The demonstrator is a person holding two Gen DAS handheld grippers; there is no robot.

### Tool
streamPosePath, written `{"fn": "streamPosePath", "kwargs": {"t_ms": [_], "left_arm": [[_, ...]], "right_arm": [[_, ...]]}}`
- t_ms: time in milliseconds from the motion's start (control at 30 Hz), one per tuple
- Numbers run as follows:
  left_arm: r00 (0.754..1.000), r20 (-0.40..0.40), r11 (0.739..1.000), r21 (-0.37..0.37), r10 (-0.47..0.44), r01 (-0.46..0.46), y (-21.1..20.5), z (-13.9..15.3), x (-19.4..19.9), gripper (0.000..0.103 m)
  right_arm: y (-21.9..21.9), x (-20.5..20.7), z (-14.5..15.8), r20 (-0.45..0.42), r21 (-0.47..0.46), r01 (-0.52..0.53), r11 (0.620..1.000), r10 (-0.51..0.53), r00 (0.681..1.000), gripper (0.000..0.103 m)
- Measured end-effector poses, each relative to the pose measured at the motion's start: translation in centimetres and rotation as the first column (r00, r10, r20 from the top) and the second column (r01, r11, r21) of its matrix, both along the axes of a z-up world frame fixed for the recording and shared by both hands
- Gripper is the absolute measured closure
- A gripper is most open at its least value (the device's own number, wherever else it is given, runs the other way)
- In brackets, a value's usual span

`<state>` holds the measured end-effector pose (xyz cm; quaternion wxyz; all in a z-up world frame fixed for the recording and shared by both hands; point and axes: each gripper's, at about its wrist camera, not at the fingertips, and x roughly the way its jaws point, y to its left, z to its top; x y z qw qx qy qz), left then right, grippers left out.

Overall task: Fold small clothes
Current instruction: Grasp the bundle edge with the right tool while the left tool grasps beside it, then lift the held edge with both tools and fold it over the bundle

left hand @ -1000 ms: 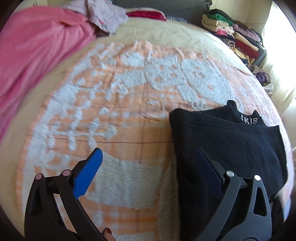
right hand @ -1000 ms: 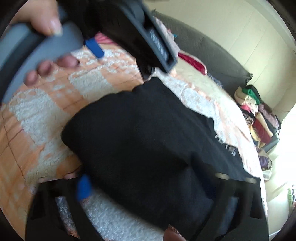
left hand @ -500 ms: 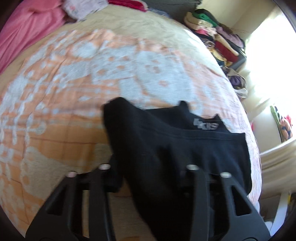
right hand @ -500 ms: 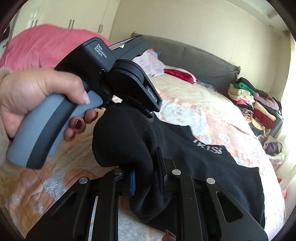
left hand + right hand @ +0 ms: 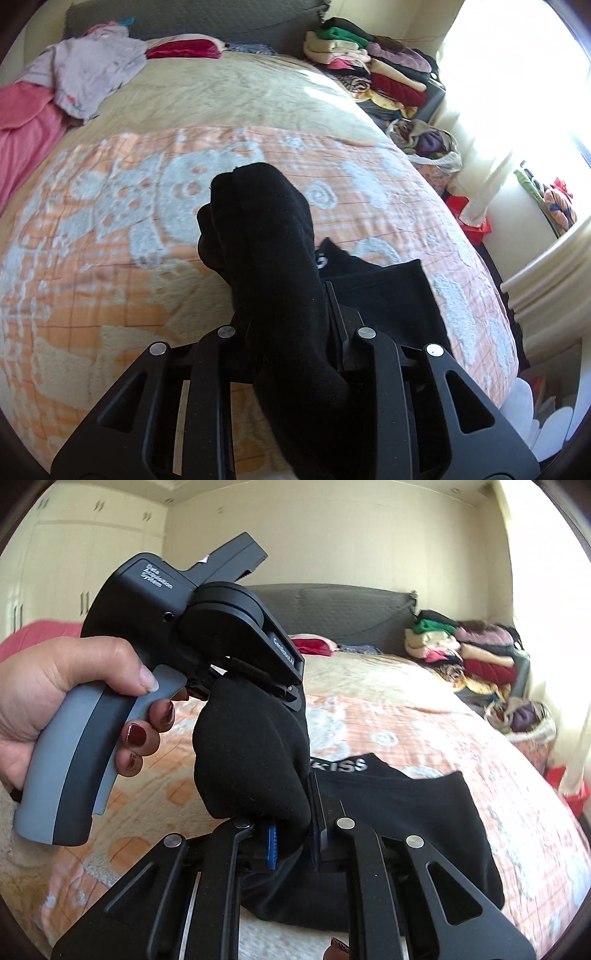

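Both grippers clamped on one black garment (image 5: 273, 236) over the bed (image 5: 110, 295).

Left gripper (image 5: 286, 317): jaws have just been closing and now pinch a thick bunched fold of the black cloth between them. In the left wrist view the fold stands up from the jaws toward 12 o'clock, long axis running 6 to 12; the rest of the garment trails to 4 o'clock and lies on the orange-and-white blanket.

Right gripper (image 5: 291, 845): jaws nearly together, gripping another bunch of the same garment, blue pad (image 5: 272, 847) showing at the cloth. In the right wrist view the free part spreads flat toward 3 o'clock, waistband lettering (image 5: 341, 765) at the far edge.

The person's left hand (image 5: 55, 698) grips the grey handle at 9 o'clock. Stacked folded clothes (image 5: 373, 70) at 1 o'clock beside the bed.
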<state>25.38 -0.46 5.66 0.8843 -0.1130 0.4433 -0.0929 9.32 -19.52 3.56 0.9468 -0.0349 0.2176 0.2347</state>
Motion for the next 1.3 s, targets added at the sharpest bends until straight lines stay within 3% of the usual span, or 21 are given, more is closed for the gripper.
{"fn": "streamPosePath", "kwargs": {"t_ms": [300,700,800,867,933,1033,1233,1300], "left_arm": [[0.998,-0.008,0.997,0.029,-0.07,0.07,-6.7,-0.3,0.8,0.083],[0.99,-0.041,0.99,0.042,-0.134,0.136,-12.2,-2.4,1.5,0.08],[0.987,-0.045,0.987,0.015,-0.157,0.158,-13.3,-3.0,1.5,0.073],[0.982,-0.044,0.983,0.0,-0.182,0.182,-14.0,-3.3,1.7,0.055],[0.982,-0.044,0.983,0.006,-0.183,0.183,-14.4,-3.4,1.7,0.045],[0.984,0.005,0.984,-0.027,-0.176,0.176,-13.4,-2.4,1.1,0.045],[0.993,0.03,0.991,0.075,-0.116,0.114,-10.0,-2.6,0.0,0.045],[0.994,0.018,0.989,0.105,-0.104,0.102,-8.8,-3.7,-0.4,0.045]], "right_arm": [[-5.2,0.1,-0.9,-0.084,0.105,0.091,0.99,-0.082,0.993,0.092],[-10.1,0.4,-3.5,-0.212,0.19,0.194,0.962,-0.153,0.965,0.095],[-10.9,1.0,-4.4,-0.264,0.209,0.226,0.951,-0.168,0.95,0.095],[-11.9,1.6,-5.4,-0.322,0.239,0.257,0.936,-0.173,0.931,0.095],[-12.8,2.0,-6.4,-0.378,0.27,0.287,0.919,-0.173,0.909,0.095],[-14.3,2.7,-8.1,-0.457,0.361,0.312,0.879,-0.125,0.881,0.094],[-16.2,2.4,-8.5,-0.514,0.46,0.32,0.828,-0.046,0.857,0.078],[-16.5,2.3,-7.9,-0.511,0.478,0.304,0.824,-0.02,0.859,0.062]]}}
